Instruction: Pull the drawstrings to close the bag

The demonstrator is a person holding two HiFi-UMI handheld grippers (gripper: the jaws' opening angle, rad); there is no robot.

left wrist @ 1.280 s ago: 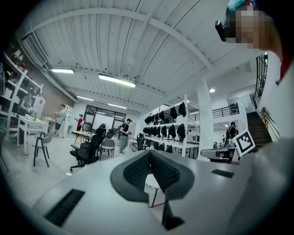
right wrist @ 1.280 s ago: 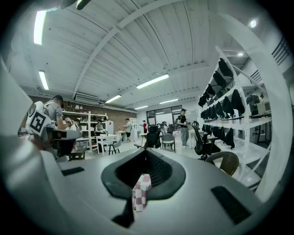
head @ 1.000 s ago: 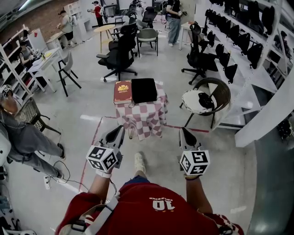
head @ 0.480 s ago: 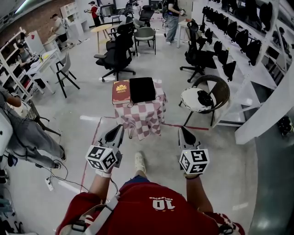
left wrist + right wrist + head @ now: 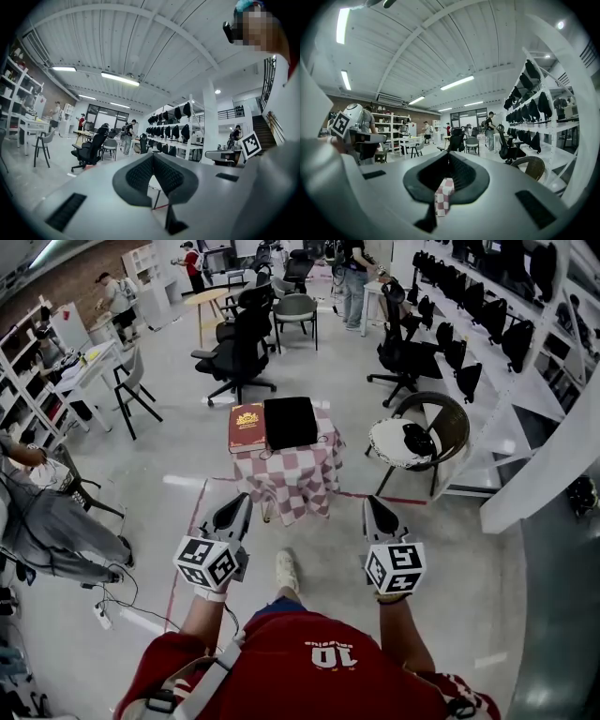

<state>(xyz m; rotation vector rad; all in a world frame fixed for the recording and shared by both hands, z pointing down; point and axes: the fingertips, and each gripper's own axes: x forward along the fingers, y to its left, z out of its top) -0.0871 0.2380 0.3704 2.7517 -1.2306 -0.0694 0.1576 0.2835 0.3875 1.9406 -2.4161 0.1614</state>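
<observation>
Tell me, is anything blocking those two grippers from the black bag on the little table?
Nothing visible. Only floor separates the left gripper and right gripper from the table; the red book lies beside the black bag, not before it.

The left gripper (image 5: 152, 157) points out level, its two dark ribbed jaws meeting at the tips with nothing between them. Beyond, a black office chair (image 5: 89, 151) stands on the grey floor (image 5: 28, 173) at left (several people (image 5: 127, 136) stand further back), and white shelving (image 5: 187, 140) carries rows of black bags (image 5: 186, 110).
</observation>
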